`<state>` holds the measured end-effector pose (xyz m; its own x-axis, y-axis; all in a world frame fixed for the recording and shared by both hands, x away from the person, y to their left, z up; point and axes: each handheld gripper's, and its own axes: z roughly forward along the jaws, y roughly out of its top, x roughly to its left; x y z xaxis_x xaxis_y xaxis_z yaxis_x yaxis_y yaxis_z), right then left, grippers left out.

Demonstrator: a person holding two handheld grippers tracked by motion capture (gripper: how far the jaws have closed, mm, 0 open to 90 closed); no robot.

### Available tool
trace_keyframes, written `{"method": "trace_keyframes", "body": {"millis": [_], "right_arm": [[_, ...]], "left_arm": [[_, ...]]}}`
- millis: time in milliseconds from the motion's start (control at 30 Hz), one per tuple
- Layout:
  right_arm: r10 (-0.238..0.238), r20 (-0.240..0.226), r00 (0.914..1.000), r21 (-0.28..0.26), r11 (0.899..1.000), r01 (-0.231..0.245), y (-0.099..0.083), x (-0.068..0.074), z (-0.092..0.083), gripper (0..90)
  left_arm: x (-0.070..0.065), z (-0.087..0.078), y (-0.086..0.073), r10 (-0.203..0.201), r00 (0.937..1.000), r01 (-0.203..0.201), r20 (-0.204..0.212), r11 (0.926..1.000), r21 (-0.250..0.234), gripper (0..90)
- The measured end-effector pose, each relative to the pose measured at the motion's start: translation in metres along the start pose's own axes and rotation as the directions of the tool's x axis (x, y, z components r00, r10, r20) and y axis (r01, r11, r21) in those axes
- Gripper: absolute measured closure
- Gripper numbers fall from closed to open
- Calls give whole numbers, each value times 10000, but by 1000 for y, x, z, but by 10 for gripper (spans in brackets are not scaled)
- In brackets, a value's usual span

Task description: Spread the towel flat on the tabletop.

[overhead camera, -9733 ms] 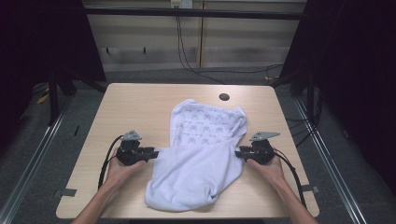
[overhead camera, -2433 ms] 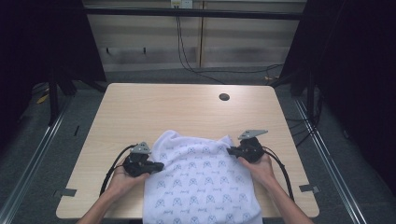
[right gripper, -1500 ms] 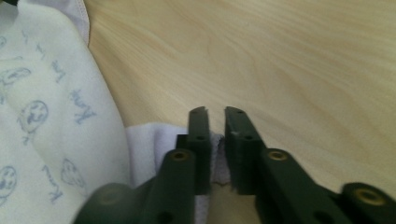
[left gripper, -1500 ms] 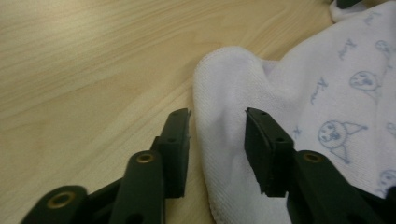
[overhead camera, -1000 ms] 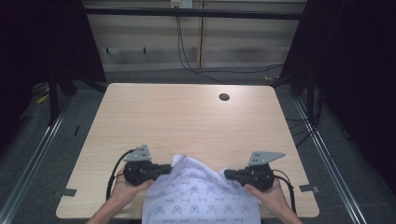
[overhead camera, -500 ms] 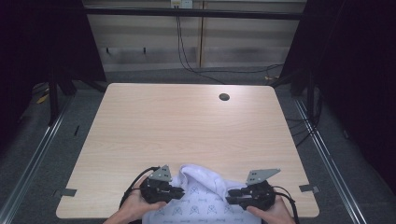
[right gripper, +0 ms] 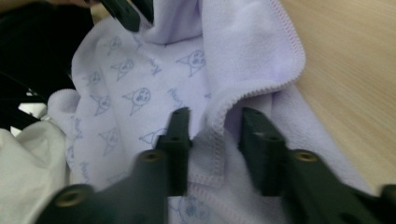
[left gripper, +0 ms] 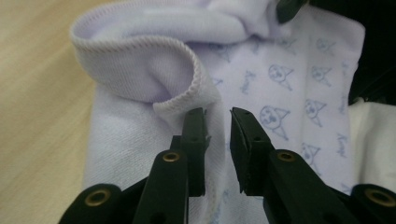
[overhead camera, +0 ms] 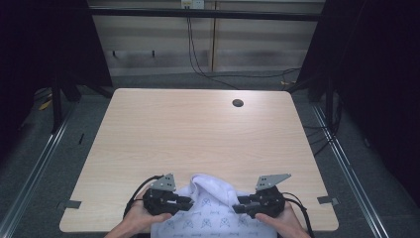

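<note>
A pale lilac towel [overhead camera: 214, 207] printed with small cat faces lies bunched at the table's near edge, partly hanging off it. My left gripper [overhead camera: 191, 202] rests at its left side and my right gripper [overhead camera: 235, 207] at its right, pointing toward each other. In the left gripper view the towel's stitched hem [left gripper: 196, 88] runs loosely between the jaws of my left gripper [left gripper: 217, 116], which have just been opening. In the right gripper view my right gripper [right gripper: 215, 116] stands open around the folded hem [right gripper: 261, 88], its jaws having just been closing slightly; the pads do not press on it.
The light wooden table [overhead camera: 198, 134] has a dark round hole [overhead camera: 237, 103] at the back right. Black cables [overhead camera: 143, 184] trail from the grippers. A person's hands [overhead camera: 134, 223] hold them at the bottom edge. Dark frame posts flank the table.
Both hands drew the towel back toward the near edge and closer together, bunching it into a hump. Both grippers then let go of the hem, jaws now apart.
</note>
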<state>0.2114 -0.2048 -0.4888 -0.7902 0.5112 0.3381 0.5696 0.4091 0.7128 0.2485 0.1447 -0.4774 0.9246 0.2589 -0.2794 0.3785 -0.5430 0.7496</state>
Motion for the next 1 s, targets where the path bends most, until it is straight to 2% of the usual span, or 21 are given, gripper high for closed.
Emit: {"method": "trace_keyframes", "body": {"millis": [67,100,167,233,300,367,400,433,467,533,567,600,633,700,767,867,933,967,1000], "right_arm": [[-131,-141,9998,-4,9999,131,1,2,-1,841],[-157,-19,9999,-57,9999,157,1,2,-3,858],[-43,162,9999,-275,9996,48,1,0,-8,870],[99,235,9997,-463,9989,-88,2,-4,-13,874],[181,284,9994,-702,9974,-161,3,-7,-18,873],[243,476,9986,-951,9953,-197,5,-10,-25,872],[243,552,9982,-1008,9947,-187,6,-11,-27,872],[259,757,9968,-1103,9937,-175,7,-14,-31,872],[336,837,9959,-1182,9927,-236,7,-15,-33,871],[365,1079,9935,-1275,9916,-226,7,-19,-39,870],[428,1205,9918,-1333,9907,-265,6,-21,-42,869],[534,1267,9905,-1392,9896,-356,6,-23,-44,869],[579,1365,9889,-1444,9888,-380,5,-25,-47,869],[696,1520,9859,-1545,9869,-459,4,-29,-52,869],[827,1643,9829,-1683,9842,-546,2,-33,-57,868],[986,1696,9806,-1748,9822,-686,0,-37,-60,868],[967,1666,9813,-1678,9834,-684,0,-38,-58,868],[1003,1653,9811,-1617,9841,-734,1,-38,-57,868],[954,1649,9817,-1566,9852,-695,1,-38,-56,867]], "left_arm": [[3,-11,0,-80,9999,75,-102,9987,-495,734],[7,-17,0,-264,9995,248,-191,9965,-798,728],[18,-25,-1,-782,9946,695,-688,9901,-1217,728],[29,-23,-2,-1106,9892,985,-957,9875,-1232,720],[36,-13,-1,-1205,9857,1103,-1181,9898,-901,693],[38,-1,2,-998,9881,945,-1174,9943,-497,675],[36,6,5,-771,9902,737,-1162,9967,-334,668],[34,10,7,-675,9922,648,-1051,9975,-289,659],[30,14,11,-481,9953,468,-845,9987,-182,654],[21,20,15,-15,9966,20,-826,10000,62,641],[17,23,16,104,9976,-94,-687,9998,150,623],[12,26,16,246,9979,-230,-601,9993,278,609],[5,31,15,558,9969,-526,-558,9970,572,602],[-3,37,12,767,9958,-724,-489,9937,857,585],[-7,41,8,1121,9923,-1052,-528,9872,1198,572],[-5,39,9,1006,9922,-931,-730,9907,995,583],[-3,42,10,867,9947,-815,-562,9927,885,616],[-3,43,10,940,9941,-889,-537,9920,896,644],[-5,43,11,1193,9922,-1159,-351,9893,882,699]]}}
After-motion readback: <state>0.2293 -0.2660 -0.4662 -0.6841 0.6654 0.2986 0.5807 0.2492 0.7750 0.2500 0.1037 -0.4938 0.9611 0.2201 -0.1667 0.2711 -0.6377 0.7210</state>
